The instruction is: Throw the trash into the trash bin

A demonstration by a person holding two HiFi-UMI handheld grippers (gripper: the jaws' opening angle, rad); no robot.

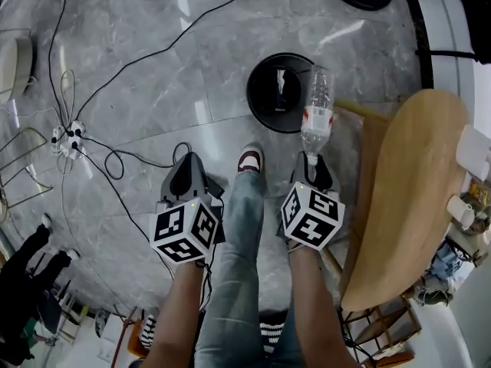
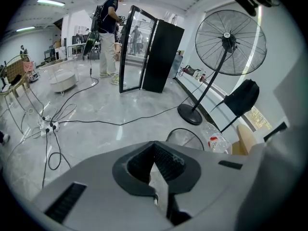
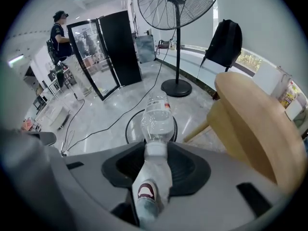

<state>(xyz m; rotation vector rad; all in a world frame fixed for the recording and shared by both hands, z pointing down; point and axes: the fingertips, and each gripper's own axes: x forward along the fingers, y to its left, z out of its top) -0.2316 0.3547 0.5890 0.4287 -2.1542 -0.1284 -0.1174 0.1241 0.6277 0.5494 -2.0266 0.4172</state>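
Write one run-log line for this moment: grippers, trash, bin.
right gripper: shut on plastic bottle | left gripper: shut | plastic bottle: aimed at trash bin, not yet dropped

A: Where does the head view sit?
B: High up, facing steeply down at the floor (image 1: 153,67). Each gripper view sits close behind its jaws, facing across the room.
A: What's shared?
B: The bin (image 1: 280,90), bottle (image 1: 317,110), fan (image 2: 230,42).

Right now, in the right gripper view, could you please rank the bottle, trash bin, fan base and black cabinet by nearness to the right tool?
1. Bottle, held, centre.
2. Trash bin, on the floor just beyond.
3. Fan base, farther, right of centre.
4. Black cabinet, far left.
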